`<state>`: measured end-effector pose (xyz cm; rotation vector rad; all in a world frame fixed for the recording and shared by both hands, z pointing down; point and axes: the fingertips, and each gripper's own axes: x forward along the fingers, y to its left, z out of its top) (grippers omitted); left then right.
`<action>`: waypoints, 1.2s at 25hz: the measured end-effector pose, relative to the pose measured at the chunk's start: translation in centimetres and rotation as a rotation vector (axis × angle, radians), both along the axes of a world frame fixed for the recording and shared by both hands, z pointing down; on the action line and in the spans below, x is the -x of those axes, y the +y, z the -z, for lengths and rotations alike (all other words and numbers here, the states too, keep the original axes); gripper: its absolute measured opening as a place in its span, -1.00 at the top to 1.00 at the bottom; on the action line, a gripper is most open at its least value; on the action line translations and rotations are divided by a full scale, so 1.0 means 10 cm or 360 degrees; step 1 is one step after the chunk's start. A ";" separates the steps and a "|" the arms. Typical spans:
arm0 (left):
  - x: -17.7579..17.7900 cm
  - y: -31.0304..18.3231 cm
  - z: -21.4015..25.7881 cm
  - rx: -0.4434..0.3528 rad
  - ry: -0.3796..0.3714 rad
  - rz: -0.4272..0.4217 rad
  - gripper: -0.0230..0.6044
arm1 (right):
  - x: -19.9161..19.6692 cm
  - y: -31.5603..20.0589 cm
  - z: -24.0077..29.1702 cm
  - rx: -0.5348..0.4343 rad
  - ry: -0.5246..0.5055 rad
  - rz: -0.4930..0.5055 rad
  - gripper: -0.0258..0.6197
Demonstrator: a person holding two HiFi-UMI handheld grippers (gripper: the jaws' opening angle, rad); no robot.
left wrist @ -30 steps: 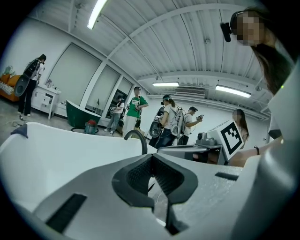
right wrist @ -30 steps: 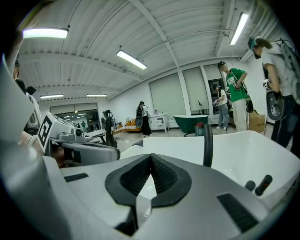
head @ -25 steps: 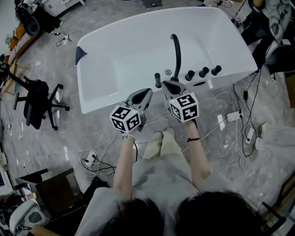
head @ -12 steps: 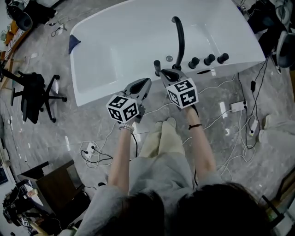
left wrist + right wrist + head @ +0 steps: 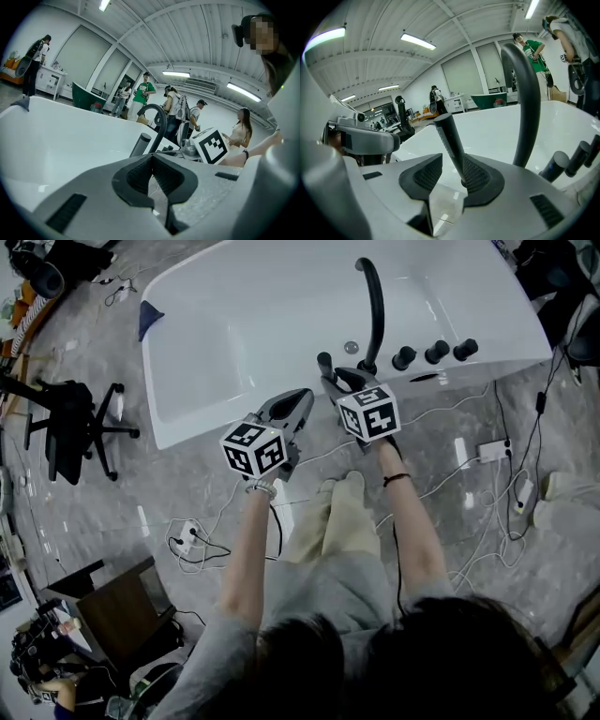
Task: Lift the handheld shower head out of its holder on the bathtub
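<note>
The handheld shower head (image 5: 323,363) is a black stick standing upright in its holder on the white bathtub's near rim (image 5: 234,427). In the right gripper view its handle (image 5: 449,136) rises between the jaws of my right gripper (image 5: 447,171), close against the right-hand pad with a gap to the left one. Those jaws are opening. In the head view my right gripper (image 5: 339,381) sits at the handle's base. My left gripper (image 5: 298,401) hovers to its left over the rim, its pads (image 5: 151,161) shut on nothing. The shower head (image 5: 139,144) stands ahead of it.
A black curved spout (image 5: 377,310) arches over the tub just behind the shower head, with three black knobs (image 5: 436,352) to its right. Cables and a power strip (image 5: 487,451) lie on the floor, and an office chair (image 5: 70,432) stands at left. Several people stand beyond the tub.
Both grippers have sunk toward the tub's near rim. The right gripper's tips now sit around the base of the shower head's handle.
</note>
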<state>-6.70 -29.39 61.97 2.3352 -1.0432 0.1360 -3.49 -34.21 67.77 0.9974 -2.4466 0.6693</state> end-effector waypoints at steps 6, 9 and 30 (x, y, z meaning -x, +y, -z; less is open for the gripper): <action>0.02 -0.03 -0.17 0.0056 -0.0008 0.0003 0.91 | 0.03 -0.08 -0.21 0.0055 -0.0008 -0.0018 0.46; 0.01 -0.03 -0.26 0.0078 -0.0008 0.0015 0.91 | 0.07 -0.10 -0.30 0.0068 -0.0006 0.0001 0.42; 0.20 -0.10 -0.68 0.0184 0.0036 0.0141 0.91 | 0.22 -0.38 -0.61 0.0010 0.0099 0.0001 0.44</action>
